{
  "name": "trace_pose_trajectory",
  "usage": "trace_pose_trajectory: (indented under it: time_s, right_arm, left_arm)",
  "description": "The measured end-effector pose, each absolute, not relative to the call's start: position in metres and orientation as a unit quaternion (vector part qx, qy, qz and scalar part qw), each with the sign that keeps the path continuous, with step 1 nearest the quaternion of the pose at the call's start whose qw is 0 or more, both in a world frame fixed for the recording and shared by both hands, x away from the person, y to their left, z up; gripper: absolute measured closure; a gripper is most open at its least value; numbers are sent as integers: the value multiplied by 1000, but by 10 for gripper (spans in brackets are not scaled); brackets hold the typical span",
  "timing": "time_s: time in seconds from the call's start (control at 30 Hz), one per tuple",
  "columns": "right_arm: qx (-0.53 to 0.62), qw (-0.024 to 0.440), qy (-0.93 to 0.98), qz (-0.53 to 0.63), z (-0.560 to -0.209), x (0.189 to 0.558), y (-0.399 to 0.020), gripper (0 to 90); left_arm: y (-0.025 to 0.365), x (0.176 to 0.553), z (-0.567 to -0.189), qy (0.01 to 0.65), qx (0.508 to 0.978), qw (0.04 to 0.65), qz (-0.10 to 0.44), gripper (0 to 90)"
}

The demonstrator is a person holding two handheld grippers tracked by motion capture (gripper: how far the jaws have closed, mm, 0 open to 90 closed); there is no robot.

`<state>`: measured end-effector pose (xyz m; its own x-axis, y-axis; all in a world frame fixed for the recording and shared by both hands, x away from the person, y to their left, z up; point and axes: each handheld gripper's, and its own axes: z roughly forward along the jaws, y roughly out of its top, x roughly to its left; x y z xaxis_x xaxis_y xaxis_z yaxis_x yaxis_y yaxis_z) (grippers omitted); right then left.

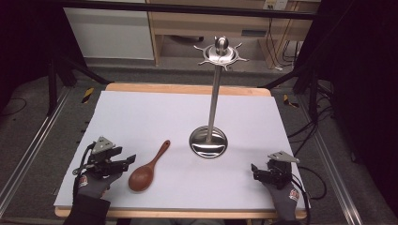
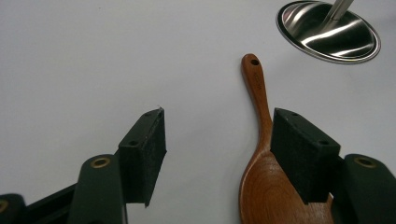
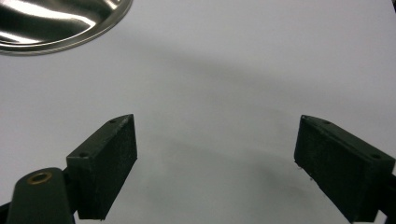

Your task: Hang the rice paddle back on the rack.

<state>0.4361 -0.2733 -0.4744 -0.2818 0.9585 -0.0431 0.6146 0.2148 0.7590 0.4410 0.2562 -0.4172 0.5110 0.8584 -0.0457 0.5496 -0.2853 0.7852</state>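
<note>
A brown wooden spoon (image 1: 148, 168) lies on the white sheet (image 1: 155, 117), bowl toward me and handle pointing away toward a steel utensil stand (image 1: 214, 93). The stand has a round dish base (image 1: 208, 142), an upright pole and a ring of hooks at the top. My left gripper (image 1: 127, 160) rests open just left of the spoon's bowl. In the left gripper view the spoon (image 2: 259, 154) passes under the right jaw and the gap between the jaws holds nothing. My right gripper (image 1: 256, 170) sits open near the front right corner, with bare sheet between its jaws (image 3: 215, 158).
The wooden table edge (image 1: 187, 88) frames the sheet at the back. Black frame legs and cables stand on the grey floor on both sides. A light wooden cabinet (image 1: 225, 23) is behind the table. The stand's base (image 3: 56, 23) shows at the upper left of the right gripper view.
</note>
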Motion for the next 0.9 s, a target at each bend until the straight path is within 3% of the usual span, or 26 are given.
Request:
trace_pose_trajectory:
  time_s: [0.9]
  right_arm:
    - [535,264,735,321,-475,436,-273,130]
  left_arm:
    - [214,462,-404,404,831,344,167,414]
